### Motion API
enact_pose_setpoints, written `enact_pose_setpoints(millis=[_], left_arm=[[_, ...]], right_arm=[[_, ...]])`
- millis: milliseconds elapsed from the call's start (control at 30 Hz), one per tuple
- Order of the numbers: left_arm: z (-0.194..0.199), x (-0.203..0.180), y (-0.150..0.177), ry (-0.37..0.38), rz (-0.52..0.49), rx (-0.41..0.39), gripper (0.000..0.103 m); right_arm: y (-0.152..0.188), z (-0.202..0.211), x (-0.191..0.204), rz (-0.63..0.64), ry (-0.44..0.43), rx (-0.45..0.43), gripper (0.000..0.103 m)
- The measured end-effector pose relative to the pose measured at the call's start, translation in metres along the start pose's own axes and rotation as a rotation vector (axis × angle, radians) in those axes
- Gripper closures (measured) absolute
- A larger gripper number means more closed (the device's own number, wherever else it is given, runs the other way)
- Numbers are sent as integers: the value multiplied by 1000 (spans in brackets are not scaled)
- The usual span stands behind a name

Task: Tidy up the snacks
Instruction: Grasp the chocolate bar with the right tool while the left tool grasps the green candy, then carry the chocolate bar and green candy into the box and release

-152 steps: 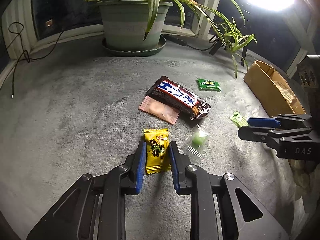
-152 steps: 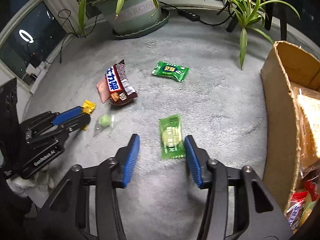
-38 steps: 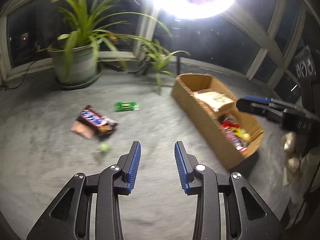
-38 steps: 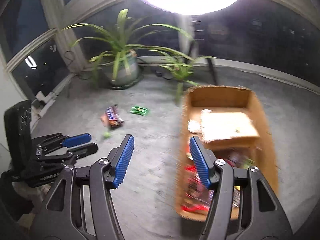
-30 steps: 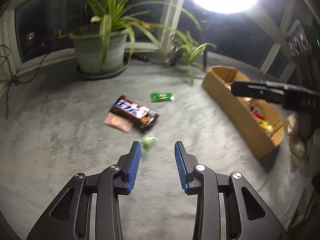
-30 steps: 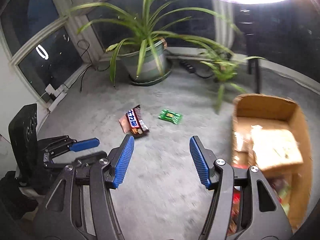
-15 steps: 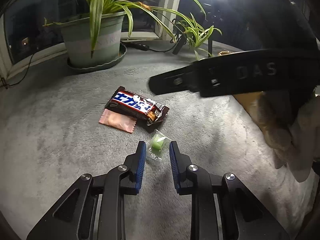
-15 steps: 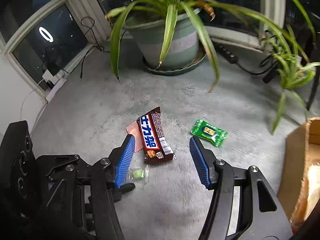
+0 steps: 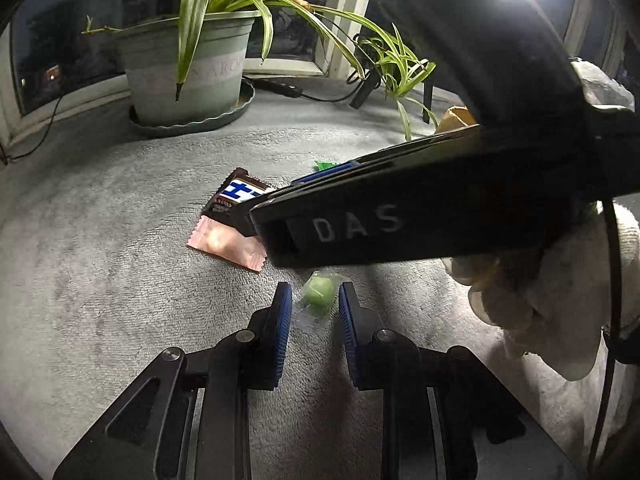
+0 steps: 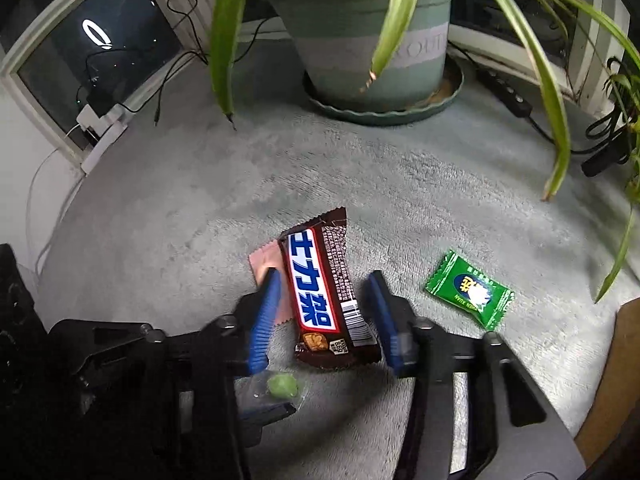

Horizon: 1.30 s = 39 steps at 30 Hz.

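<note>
- Where the left wrist view looks down, the left gripper [image 9: 310,300] is seen nearly clenched around a green candy [image 9: 319,293] in clear wrap on the grey carpet [image 9: 100,260]; contact of pads and wrapper cannot be told. A pink packet [image 9: 228,246] and a gloved hand [image 9: 560,280] are shown clearly only here.
- From the right wrist view, the right gripper [image 10: 322,296] is seen closing about the chocolate bar [image 10: 320,292], its pads not yet pressing. A green sachet [image 10: 469,289] and the plant pot [image 10: 376,28] are seen whole here.
</note>
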<state>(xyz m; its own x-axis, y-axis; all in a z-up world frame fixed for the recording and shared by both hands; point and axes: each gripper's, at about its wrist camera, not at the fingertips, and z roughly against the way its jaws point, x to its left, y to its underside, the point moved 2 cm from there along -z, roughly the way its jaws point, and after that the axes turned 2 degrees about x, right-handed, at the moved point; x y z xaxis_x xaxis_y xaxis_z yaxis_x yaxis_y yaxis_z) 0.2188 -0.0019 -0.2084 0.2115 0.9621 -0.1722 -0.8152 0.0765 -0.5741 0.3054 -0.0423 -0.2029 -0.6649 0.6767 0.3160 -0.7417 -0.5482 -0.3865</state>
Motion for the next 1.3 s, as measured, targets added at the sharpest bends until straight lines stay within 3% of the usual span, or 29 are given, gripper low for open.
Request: enact_pose_setpoints(millis=[100,667,967,1300], left_arm=[[-3,1,-2,-4,-5,-1,82],[3,-2,0,-27,-18,-8,88],[11,-10,5,-31,-25,-13,88],[49,-24,-10,-5,-16,-86,89]], right_arm=[[-1,0,-4,-3,5,6,72],[18,25,-22,-63,25,-30,73],[34,67,-25,-77,32,-94,73],[55,136,-32,-100,54,-182,73]])
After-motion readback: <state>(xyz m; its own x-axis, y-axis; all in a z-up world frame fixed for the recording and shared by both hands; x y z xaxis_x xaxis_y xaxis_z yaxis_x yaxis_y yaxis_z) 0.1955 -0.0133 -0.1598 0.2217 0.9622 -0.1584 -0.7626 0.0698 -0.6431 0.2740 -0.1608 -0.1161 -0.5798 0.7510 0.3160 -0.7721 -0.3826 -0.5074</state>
